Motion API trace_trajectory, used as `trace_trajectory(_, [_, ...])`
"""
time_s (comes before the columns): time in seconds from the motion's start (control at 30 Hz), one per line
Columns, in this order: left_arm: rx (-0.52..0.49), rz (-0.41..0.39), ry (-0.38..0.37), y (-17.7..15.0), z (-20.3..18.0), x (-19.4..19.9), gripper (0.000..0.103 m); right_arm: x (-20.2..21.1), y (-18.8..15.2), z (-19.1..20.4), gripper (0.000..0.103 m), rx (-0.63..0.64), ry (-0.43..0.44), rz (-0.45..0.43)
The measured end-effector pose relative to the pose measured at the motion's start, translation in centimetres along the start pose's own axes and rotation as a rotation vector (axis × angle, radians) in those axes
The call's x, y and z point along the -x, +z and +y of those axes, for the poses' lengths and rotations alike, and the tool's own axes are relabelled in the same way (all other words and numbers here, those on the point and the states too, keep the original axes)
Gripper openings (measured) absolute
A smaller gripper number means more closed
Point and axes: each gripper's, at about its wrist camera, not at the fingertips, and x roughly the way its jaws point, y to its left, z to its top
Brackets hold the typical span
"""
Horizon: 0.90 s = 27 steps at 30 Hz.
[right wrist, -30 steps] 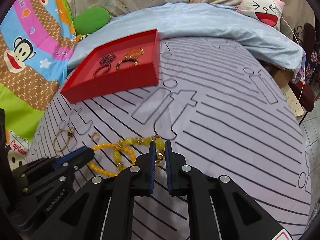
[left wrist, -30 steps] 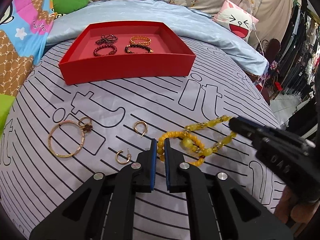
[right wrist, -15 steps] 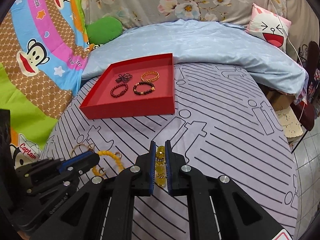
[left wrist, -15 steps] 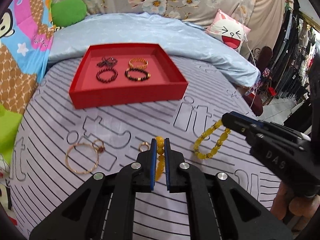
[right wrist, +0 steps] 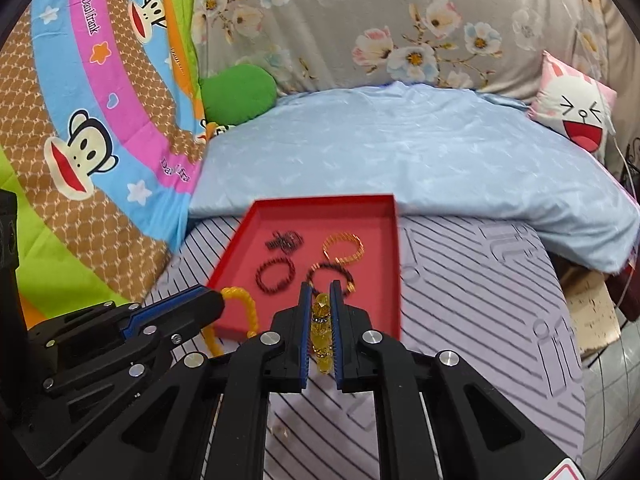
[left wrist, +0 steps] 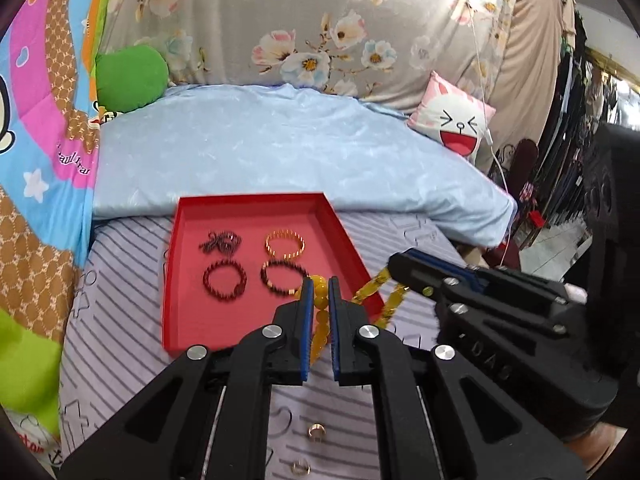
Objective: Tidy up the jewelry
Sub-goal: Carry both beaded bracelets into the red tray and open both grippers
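Cartoon monkey blanket (right wrist: 100, 92): "Paul frank" printed repeatedly. Right gripper (left wrist: 400, 270) body: embossed "DAS". Striped sheet (right wrist: 480, 280): outlined "it".

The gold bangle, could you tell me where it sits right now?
In the left wrist view the gold bangle lies in the red tray, back right of the four pieces, right of the dark tangled bracelet, behind the dark beaded bracelet.
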Motion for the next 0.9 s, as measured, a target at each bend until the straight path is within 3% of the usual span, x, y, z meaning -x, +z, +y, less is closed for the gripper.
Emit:
trace_trajectory(0.13, [0.069,0.008,-0.036,1.7,2.4,-2.4,0.007,-3.3,1.7,0.0,0.009,-0.061,0.045,0.025])
trace_trajectory(0.27, [0.161,0.088,-0.05,1.0,5.5,-6.4,0.007,-7.4,0.8,-1.0,0.009,-0.147,0.083,0.109])
trace_trajectory(0.43, [0.148,0.169,0.038,-1.9,7.5,-9.8,0.007,-10.9,-2.2,-2.0,0.009,-0.108,-0.008,0.199])
trace_trajectory(0.67, [0.068,0.186,0.168,-3.9,8.4,-10.8,0.007,-11.7,-3.8,-2.9,0.009,-0.054,-0.09,0.21])
trace_trajectory(0.9, [0.043,0.197,0.24,-5.0,8.8,-11.5,0.007,-12.6,-4.6,-2.8,0.009,-0.041,-0.091,0.228])
